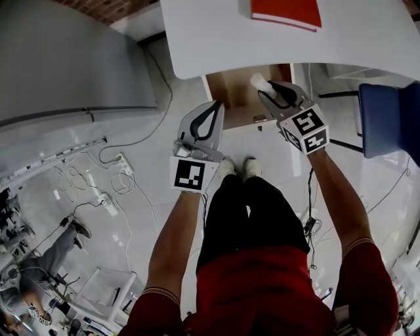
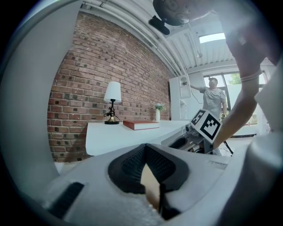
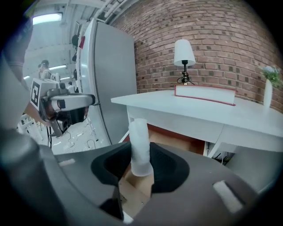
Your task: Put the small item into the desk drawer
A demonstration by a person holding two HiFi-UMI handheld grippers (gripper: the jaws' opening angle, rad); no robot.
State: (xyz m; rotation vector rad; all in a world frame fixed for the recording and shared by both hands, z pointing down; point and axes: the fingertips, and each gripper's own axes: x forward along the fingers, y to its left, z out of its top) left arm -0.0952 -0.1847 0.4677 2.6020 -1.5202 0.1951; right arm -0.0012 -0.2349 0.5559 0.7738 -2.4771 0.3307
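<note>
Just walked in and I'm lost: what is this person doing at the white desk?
A person stands at a white desk with a handheld gripper in each hand. The right gripper is clamped on a small white tube at the open drawer. The left gripper is shut and empty. The tube is not yet inside.

the book (image 1: 286, 13) is cut off by the head view's top edge, the chair (image 1: 388, 118) by its right edge (only part shows). the desk (image 1: 210, 33) hides the back of the drawer (image 1: 234, 92).
</note>
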